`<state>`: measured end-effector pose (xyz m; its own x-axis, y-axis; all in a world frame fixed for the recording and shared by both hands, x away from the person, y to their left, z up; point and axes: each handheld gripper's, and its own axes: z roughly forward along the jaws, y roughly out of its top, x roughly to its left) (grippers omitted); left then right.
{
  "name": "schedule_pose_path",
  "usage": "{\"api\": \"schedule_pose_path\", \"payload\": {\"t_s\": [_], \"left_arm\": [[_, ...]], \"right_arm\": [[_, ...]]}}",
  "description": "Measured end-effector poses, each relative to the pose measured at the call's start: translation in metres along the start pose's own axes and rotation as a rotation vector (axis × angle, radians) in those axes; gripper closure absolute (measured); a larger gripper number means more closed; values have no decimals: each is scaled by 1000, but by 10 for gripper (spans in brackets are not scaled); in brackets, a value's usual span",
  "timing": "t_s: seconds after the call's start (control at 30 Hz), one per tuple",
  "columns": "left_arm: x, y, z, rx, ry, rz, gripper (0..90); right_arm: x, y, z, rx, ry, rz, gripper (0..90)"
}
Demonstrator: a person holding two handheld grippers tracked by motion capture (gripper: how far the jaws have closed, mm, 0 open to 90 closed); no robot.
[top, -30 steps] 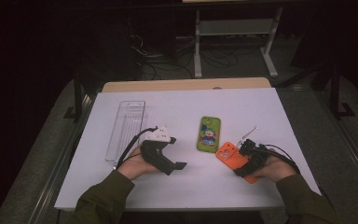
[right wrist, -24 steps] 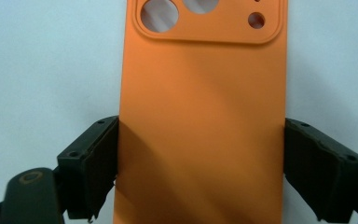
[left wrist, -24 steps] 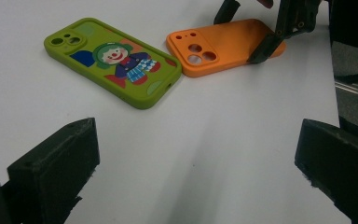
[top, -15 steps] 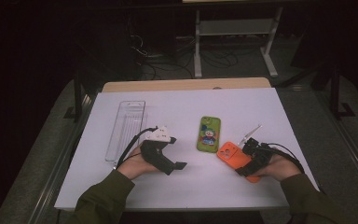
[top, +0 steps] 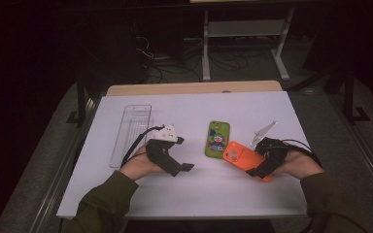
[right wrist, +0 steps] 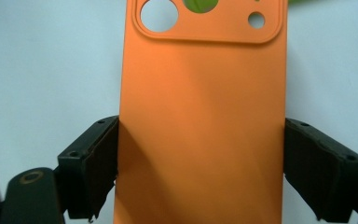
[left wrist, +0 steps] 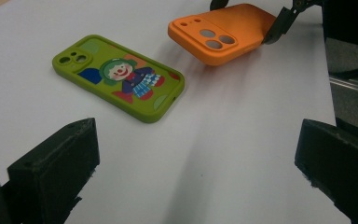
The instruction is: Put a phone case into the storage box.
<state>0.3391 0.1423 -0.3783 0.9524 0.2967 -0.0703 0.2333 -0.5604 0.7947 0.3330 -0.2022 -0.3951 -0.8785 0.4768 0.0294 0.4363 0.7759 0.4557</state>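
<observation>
The counter (top: 281, 194), covered in white, fills the middle of the high view. On it, at the left, lies one clear plastic tray (top: 131, 133), well apart from the rest. Two phone cases are in play. One green phone case (top: 217, 139) with a clown picture lies flat near the centre, untouched. One orange phone case (top: 243, 155) sits just right of it, toward the lower right of the frame.

The change over the last second is small: the right gripper (top: 267, 162) has shifted slightly right and down, and the orange case has come with it, its camera end tilted up off the counter, as the left gripper view shows by the shadow beneath it. The right gripper's fingers (right wrist: 91, 163) pinch the case by its two long edges. I judge the lift has just begun, so the carry to wherever it goes lies ahead.

The left gripper (top: 172, 155) has not moved; it rests low on the counter at centre left, its fingers (left wrist: 56, 168) spread wide with nothing between them, aimed toward both cases.

Count: two grippers, two cases, one tray.
</observation>
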Motion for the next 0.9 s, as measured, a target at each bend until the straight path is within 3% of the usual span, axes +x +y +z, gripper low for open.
{"api": "schedule_pose_path", "payload": {"t_s": [0.13, 0.2, 0.3, 0.5, 0.77, 0.9], "left_arm": [[4, 4, -2, 11, -6, 22, 0], [5, 5, -2, 13, -12, 22, 0], [6, 8, -2, 29, -24, 38, 0], [8, 16, -1, 32, -62, 71, 0], [11, 29, 2, 33, -67, 101, 0], [14, 35, 5, 51, -59, 144, 0]], "right_arm": [[-4, 14, 0, 0, 47, -88, 153], [-4, 15, 0, 3, 58, -94, 153], [-6, 25, 2, 4, 90, -153, 153], [-5, 40, -1, 6, 105, -208, 153], [-2, 61, 1, 2, 122, -267, 153], [0, 70, 5, 10, 126, -290, 152]]}}
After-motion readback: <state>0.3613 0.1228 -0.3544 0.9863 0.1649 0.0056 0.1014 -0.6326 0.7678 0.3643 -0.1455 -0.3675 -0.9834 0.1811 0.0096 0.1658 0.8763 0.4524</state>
